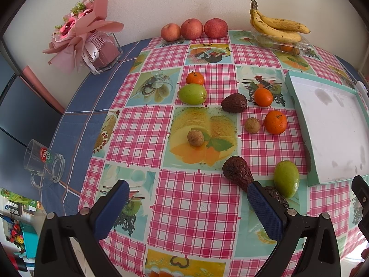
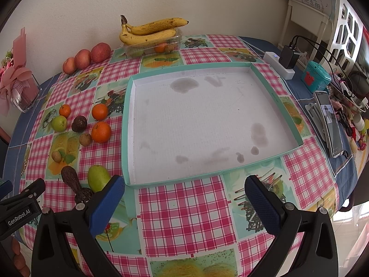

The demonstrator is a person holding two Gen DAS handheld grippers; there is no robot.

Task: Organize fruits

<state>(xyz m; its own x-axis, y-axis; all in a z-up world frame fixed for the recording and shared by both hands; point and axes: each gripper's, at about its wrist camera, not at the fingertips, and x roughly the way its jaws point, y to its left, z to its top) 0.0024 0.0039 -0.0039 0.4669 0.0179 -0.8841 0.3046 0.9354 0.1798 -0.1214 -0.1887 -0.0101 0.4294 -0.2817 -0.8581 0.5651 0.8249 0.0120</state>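
Note:
Loose fruit lies on the checked tablecloth: three oranges, two green fruits, dark avocados and two small brown longans. My left gripper is open over the front of the table, holding nothing. Its right finger stands just in front of a dark avocado and a green fruit. My right gripper is open, holding nothing, in front of the shallow teal-rimmed tray. The tray's stained white floor holds no fruit.
Three apples sit along the back wall. Bananas rest on a clear plastic box of fruit. A glass mug and a bouquet in a vase stand at the left. A phone on a stand, a power strip and clutter fill the right.

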